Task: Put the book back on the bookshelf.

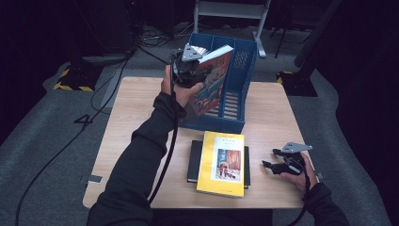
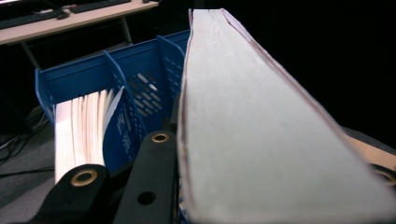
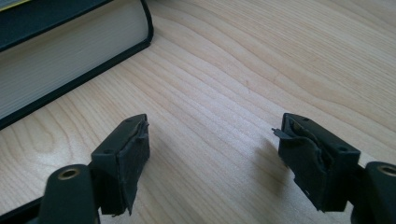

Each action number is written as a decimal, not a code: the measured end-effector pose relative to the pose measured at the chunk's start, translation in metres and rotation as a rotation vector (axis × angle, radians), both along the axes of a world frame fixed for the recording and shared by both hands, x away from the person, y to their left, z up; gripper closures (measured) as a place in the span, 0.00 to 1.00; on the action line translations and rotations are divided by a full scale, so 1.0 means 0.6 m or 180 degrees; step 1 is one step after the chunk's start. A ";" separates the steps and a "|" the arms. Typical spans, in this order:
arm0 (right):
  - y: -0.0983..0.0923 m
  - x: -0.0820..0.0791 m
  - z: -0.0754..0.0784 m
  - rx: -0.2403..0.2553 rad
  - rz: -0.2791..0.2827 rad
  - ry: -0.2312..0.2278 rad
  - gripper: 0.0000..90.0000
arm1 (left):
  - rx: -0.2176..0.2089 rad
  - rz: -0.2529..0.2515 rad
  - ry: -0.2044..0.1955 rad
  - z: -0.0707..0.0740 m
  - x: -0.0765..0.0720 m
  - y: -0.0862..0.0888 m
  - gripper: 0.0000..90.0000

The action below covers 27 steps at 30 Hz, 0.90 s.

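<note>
- My left claw (image 1: 200, 63) is clamped on a thick book (image 1: 212, 77), held up over the blue file rack (image 1: 244, 75).
- In the left gripper view the book's page edge (image 2: 261, 140) runs straight ahead from the claw; its long axis points along the rack's dividers, not across them.
- The rack (image 2: 140, 79) lies just ahead and below; its far-left slot already holds papers (image 2: 84, 126), and the empty slots sit closer to the book.
- I judge the next move turns on dropping the book's lower edge between two dividers.
- My right claw (image 3: 212, 163) rests on the table (image 3: 261, 70), jaws wide apart, gripping nothing.
- A black book (image 3: 56, 65) lies ahead-left of it, under a yellow book (image 1: 222, 162).
</note>
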State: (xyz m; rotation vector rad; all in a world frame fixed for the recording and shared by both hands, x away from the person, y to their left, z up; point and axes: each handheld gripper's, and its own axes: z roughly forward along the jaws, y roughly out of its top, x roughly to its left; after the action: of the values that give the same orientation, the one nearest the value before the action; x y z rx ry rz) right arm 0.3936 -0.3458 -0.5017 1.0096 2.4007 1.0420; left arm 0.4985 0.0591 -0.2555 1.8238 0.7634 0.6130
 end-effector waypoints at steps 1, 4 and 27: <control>0.000 0.000 0.000 0.0003 -0.0001 0.0002 0.28 | 0.0054 0.0036 -0.0001 -0.001 0.011 -0.007 0.82; 0.000 0.000 0.000 0.0010 -0.0002 0.0005 0.28 | 0.0104 0.0120 0.0025 -0.001 0.030 -0.021 0.82; -0.001 -0.001 -0.001 0.0047 0.0028 0.0014 0.29 | 0.0064 0.0650 0.0015 -0.023 0.127 -0.089 0.82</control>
State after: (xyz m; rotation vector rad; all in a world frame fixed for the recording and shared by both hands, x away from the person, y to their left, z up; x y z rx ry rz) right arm 0.3928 -0.3464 -0.5025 1.0082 2.4064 1.0631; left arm 0.5744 0.0055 -0.2693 1.7788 0.9574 0.7505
